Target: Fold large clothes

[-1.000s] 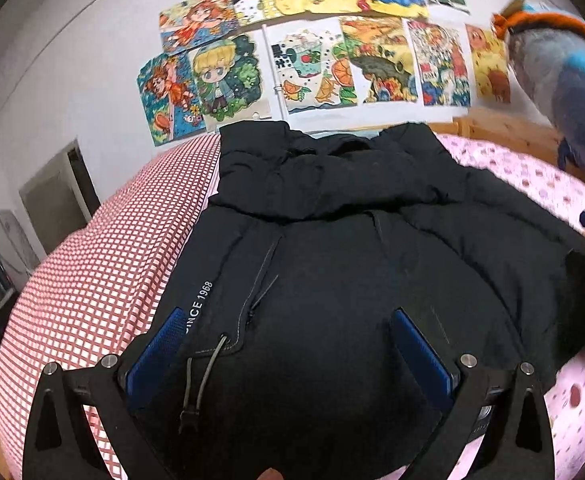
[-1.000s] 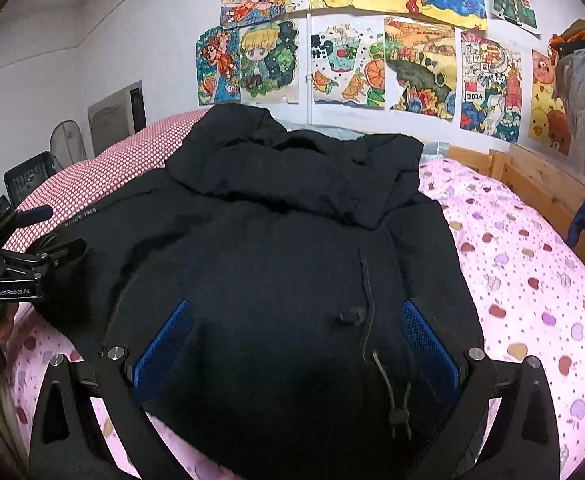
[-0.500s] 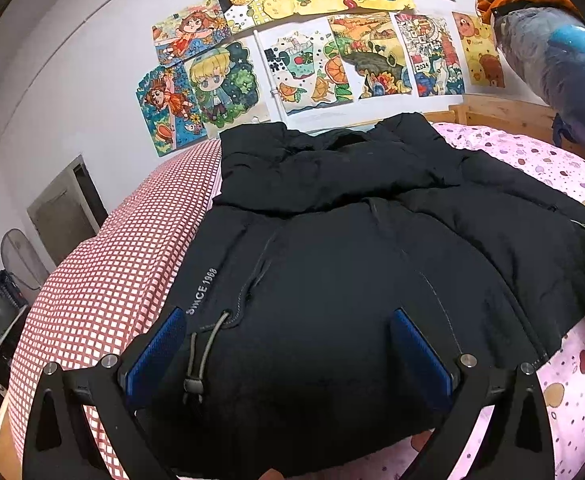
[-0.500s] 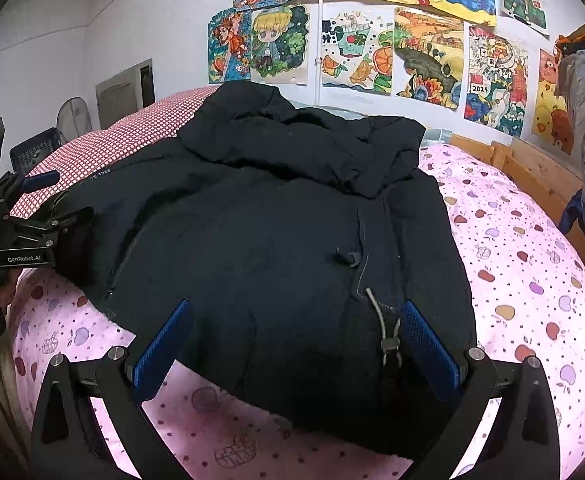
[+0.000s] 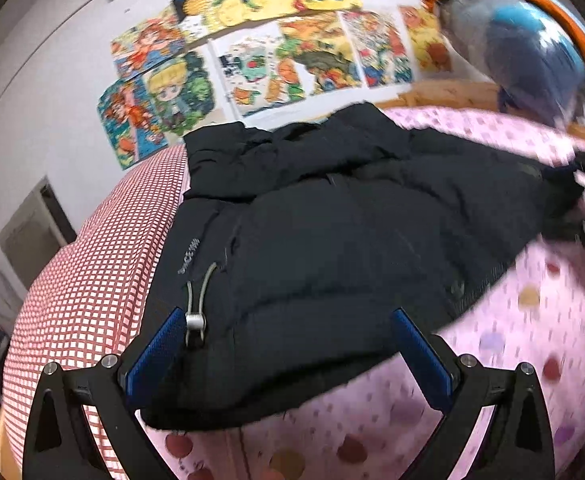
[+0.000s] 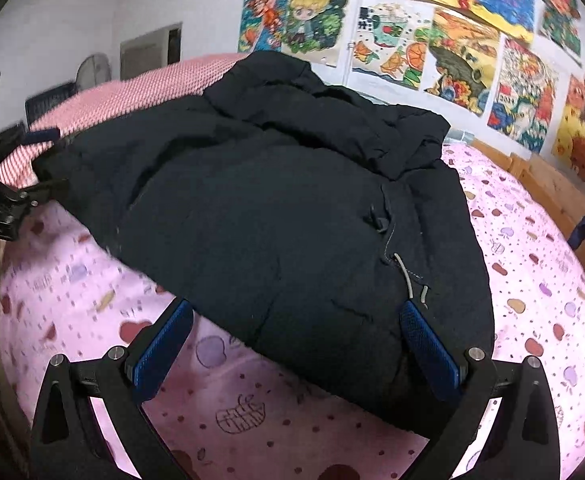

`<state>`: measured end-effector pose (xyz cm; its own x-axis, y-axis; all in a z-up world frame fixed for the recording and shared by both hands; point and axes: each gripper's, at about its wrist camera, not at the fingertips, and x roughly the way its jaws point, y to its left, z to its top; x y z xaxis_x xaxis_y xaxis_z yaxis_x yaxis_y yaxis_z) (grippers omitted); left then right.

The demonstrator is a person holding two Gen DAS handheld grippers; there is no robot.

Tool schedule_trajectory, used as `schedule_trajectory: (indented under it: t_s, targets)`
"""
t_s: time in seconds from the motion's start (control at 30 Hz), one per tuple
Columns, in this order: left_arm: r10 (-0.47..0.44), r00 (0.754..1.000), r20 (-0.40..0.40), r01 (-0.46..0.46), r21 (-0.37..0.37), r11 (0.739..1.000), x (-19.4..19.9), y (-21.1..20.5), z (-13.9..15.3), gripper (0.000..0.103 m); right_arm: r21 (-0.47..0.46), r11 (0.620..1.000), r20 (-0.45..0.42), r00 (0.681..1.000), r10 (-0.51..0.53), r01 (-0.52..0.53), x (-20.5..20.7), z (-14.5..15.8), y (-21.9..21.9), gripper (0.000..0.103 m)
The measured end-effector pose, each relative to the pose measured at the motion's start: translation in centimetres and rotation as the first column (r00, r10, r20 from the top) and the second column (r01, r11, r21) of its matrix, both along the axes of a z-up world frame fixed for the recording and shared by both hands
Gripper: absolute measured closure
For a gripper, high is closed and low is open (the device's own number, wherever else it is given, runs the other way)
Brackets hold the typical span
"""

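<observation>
Black puffer jacket [image 5: 332, 248] lies spread across the bed, hem toward both tongs, overlapping red check cover [image 5: 92, 272] and pink apple-print sheet [image 6: 532, 280]. Left gripper [image 5: 288, 344] and right gripper [image 6: 296, 340] both released, holding nothing, near the hem. Risk: slick padded fabric slipping from a shallow pinch; drawcord toggle [image 5: 195, 322] snagging a finger.

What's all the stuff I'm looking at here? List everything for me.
jacket: one, black, spread on the bed
toggle cords: two, grey, one at each hem corner
dotted sheet: one, pink, under the jacket
checked cover: one, red and white, left side of bed
drawings: many, multicoloured, on the wall
fan: one, pale, far left corner
bed frame: one, wooden, right edge
left tongs: blue pads, open
right tongs: blue pads, open
</observation>
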<state>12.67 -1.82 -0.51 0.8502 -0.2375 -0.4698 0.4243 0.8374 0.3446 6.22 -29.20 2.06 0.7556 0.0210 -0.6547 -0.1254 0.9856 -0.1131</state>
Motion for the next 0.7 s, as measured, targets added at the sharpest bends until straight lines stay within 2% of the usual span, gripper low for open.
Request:
schedule_trajectory:
  t_s: [0.13, 0.2, 0.3, 0.47, 0.7]
  targets:
    - [0.028, 0.998, 0.052, -0.037, 0.169, 0.985, -0.2, -0.6, -2.0, 0.0, -0.113, 0.994, 0.007, 1.0, -0.001, 0.002, -0.4, -0.3, 1.5, 0.002]
    - [0.037, 0.996, 0.075, -0.053, 0.219, 0.974, -0.3, -0.8, -2.5, 0.0, -0.185, 0.983, 0.005, 1.0, -0.001, 0.002, -0.6, -0.4, 2.5, 0.002]
    - [0.014, 0.996, 0.088, -0.035, 0.239, 0.971, -0.8, -0.7, -3.0, 0.0, -0.272, 0.962, 0.019, 1.0, -0.011, 0.016, -1.0, -0.4, 3.6, 0.002]
    - [0.005, 0.995, 0.097, -0.03, 0.257, 0.966, -0.8, -1.0, -3.5, 0.0, -0.259, 0.964, 0.03, 0.998, -0.048, 0.054, -0.8, -0.1, 3.1, 0.002]
    - [0.049, 0.986, 0.157, -0.091, 0.267, 0.959, -0.7, -1.2, -4.3, 0.0, -0.295, 0.952, 0.016, 0.997, -0.081, 0.082, -0.5, -0.6, 2.4, 0.002]
